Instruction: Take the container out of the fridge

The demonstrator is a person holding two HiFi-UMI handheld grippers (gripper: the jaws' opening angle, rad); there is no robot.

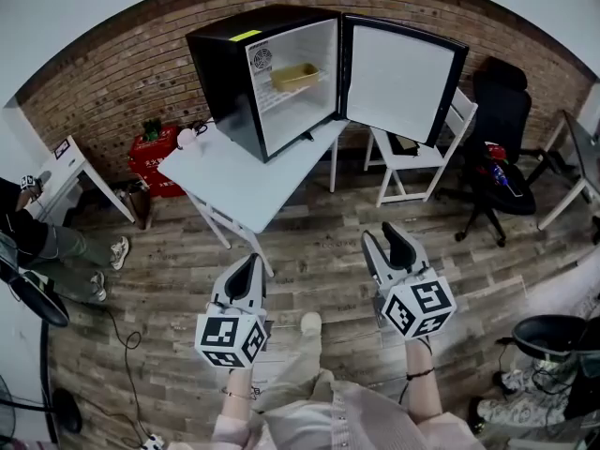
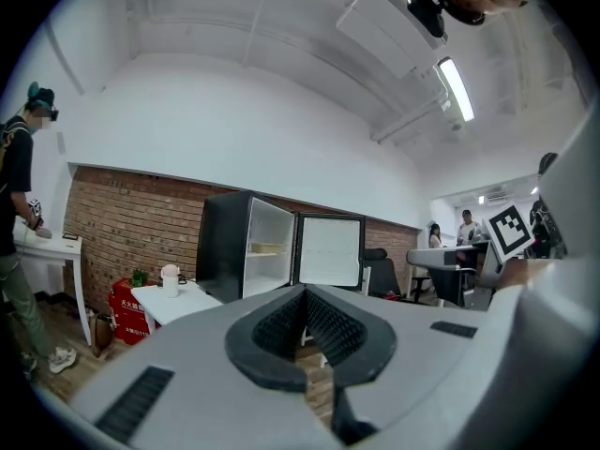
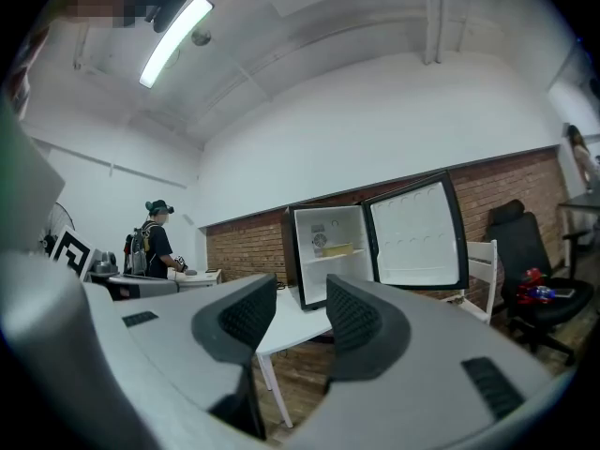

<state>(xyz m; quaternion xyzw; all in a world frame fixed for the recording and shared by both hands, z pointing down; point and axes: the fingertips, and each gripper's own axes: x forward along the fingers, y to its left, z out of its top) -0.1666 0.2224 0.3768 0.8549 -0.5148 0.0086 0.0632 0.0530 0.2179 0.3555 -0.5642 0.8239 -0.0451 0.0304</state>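
A black mini fridge [image 1: 234,73] stands on a white table [image 1: 234,181] with its door [image 1: 403,73] swung wide open. A yellow container [image 1: 295,75] lies on the fridge's upper shelf, and it also shows in the right gripper view as the yellow container [image 3: 339,249]. Both grippers hang well short of the table, over the wooden floor. My left gripper [image 1: 251,262] is shut, its pads meeting with nothing between them. My right gripper [image 1: 382,235] is open and empty, and its jaws frame the fridge [image 3: 328,251] from a distance.
A white folding chair [image 1: 422,153] stands right of the table, with a black office chair [image 1: 497,157] beyond it. A red crate [image 1: 155,157] and a small white side table [image 1: 66,172] stand at the left. A seated person's legs [image 1: 66,247] reach in at far left. A white cup [image 1: 186,139] sits on the table's corner.
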